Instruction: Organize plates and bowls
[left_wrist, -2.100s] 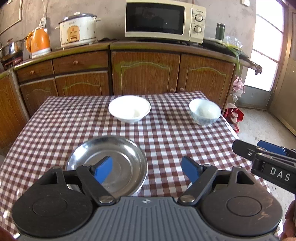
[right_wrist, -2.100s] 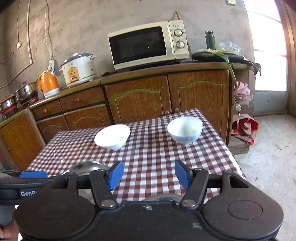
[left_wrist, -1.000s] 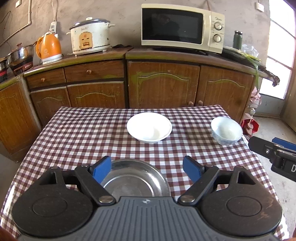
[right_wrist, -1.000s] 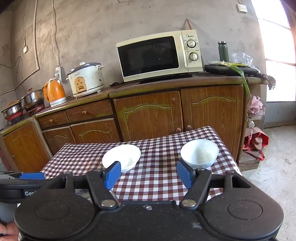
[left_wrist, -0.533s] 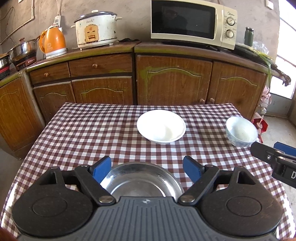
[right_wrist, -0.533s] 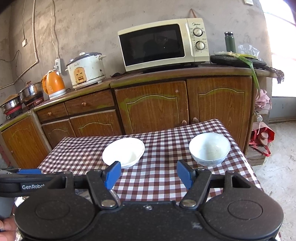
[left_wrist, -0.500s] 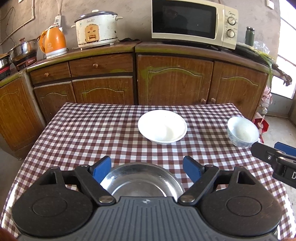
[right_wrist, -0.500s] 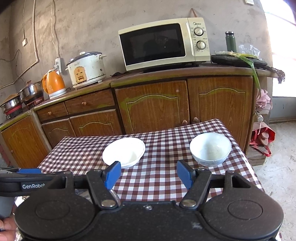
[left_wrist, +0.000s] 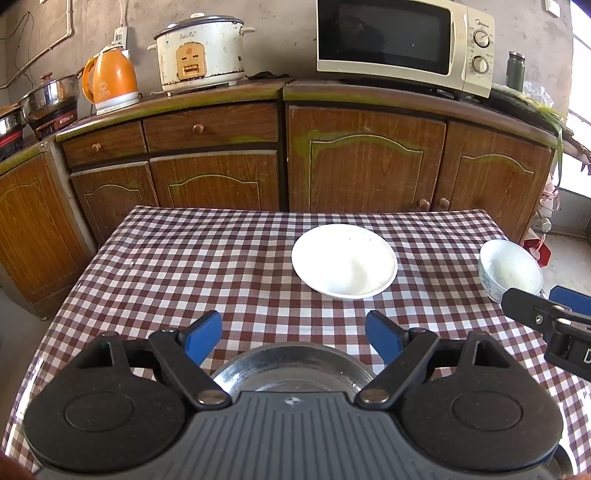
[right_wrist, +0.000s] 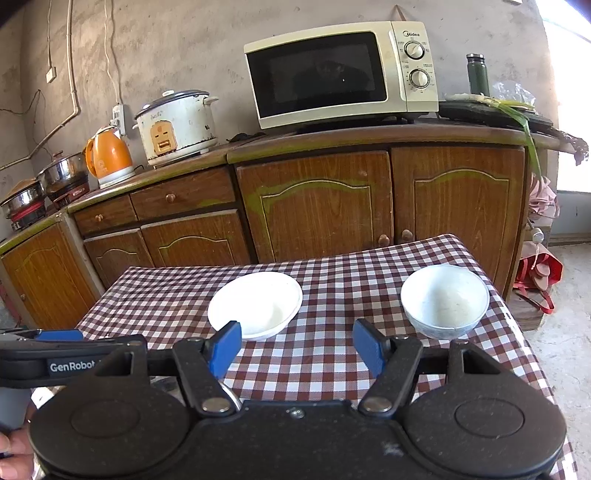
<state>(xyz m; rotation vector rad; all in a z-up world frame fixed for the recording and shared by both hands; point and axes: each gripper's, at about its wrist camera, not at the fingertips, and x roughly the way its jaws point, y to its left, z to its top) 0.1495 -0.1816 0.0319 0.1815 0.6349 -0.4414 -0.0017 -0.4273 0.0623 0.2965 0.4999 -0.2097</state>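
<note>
Standing apart with nothing between its blue pads, the left gripper (left_wrist: 294, 334) hangs over the near side of a table (left_wrist: 177, 266) covered in red-and-white check. The right gripper (right_wrist: 296, 349) is likewise spread wide and holds nothing.

Directly below the left gripper, partly hidden by its body, lies a steel plate (left_wrist: 291, 367): round, shallow, polished, reflective. It sits at the near edge of the table. Beyond it, near the table's centre, rests a white plate (left_wrist: 344, 260), wide, shallow and plain. At the far right corner stands a white bowl (left_wrist: 509, 269), deeper, with a faint blue pattern on its outer wall. All 3 pieces sit apart from one another.

The left wrist view shows most of the steel plate's far rim; in the right wrist view only a sliver of that rim is visible beside the left finger of the right gripper. The right wrist view gives the bowl in full, ahead and to the right of the gripper, and shows a hand (right_wrist: 13, 456) at the lower left corner.

Behind the table runs a wooden cabinet (left_wrist: 365, 162) carrying a microwave (left_wrist: 404, 42), a rice cooker (left_wrist: 199, 51) and an orange kettle (left_wrist: 110, 79).
</note>
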